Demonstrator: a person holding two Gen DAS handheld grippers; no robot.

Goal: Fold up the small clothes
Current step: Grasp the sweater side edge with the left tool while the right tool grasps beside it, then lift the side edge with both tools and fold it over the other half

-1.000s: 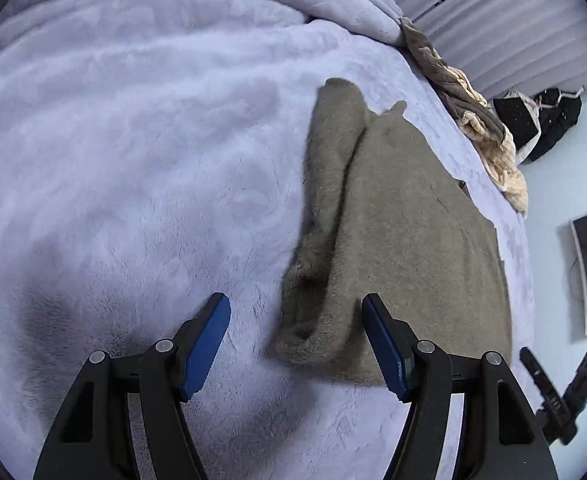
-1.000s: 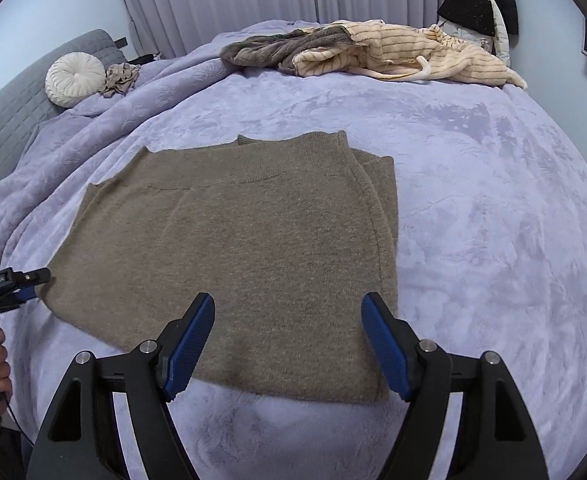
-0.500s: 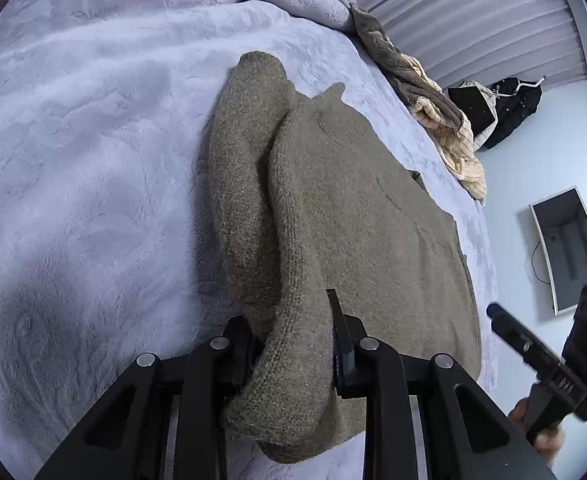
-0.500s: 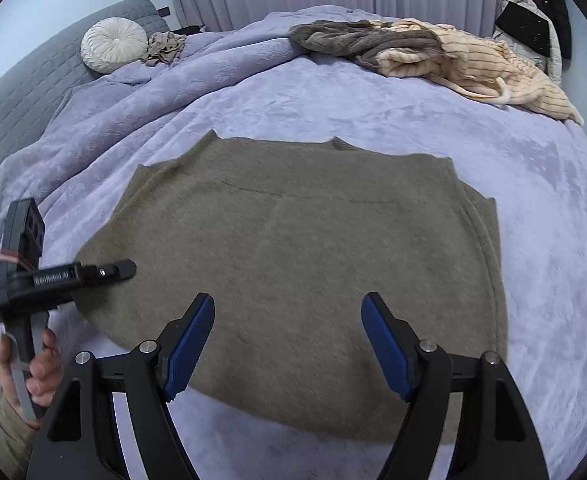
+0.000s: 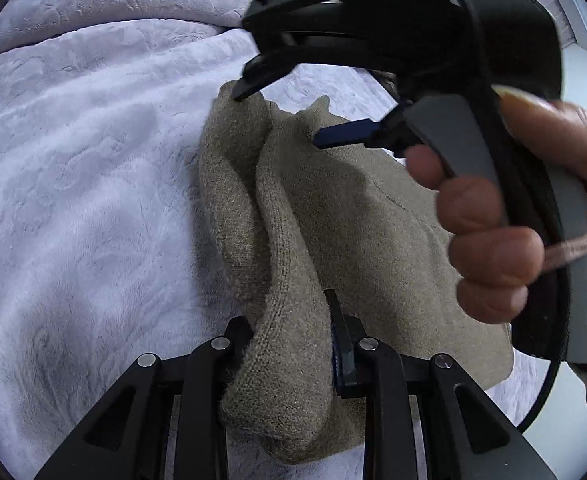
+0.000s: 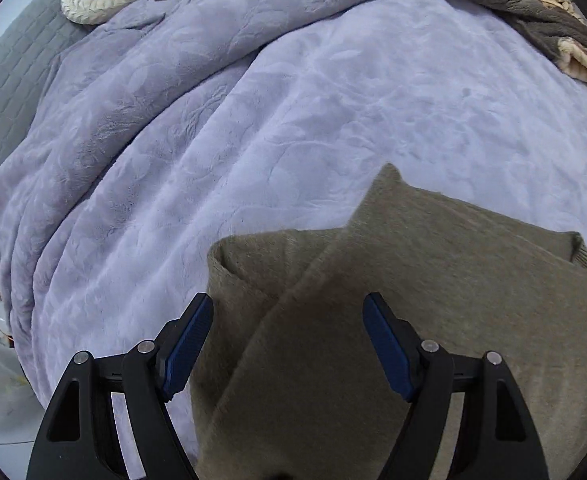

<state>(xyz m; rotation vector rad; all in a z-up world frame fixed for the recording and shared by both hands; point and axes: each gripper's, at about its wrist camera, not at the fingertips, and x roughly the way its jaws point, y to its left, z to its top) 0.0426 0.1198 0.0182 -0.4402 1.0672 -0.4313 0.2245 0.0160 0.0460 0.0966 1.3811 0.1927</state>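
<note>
Right gripper [image 6: 289, 344] now over sweater [image 6: 433, 320]

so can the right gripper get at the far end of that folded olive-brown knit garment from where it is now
Probably yes: the right gripper is open right above the olive-brown knit garment, nothing between them, while the left gripper pinches the near end.

An olive-brown knitted sweater [image 5: 357, 240] lies on the lilac bed [image 5: 93, 160], its left edge bunched into a raised fold running toward 12 o'clock.

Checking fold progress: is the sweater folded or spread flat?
Partly folded: the sweater's side is doubled over, its bunched edge clamped in the left gripper; right gripper hovers open.
</note>
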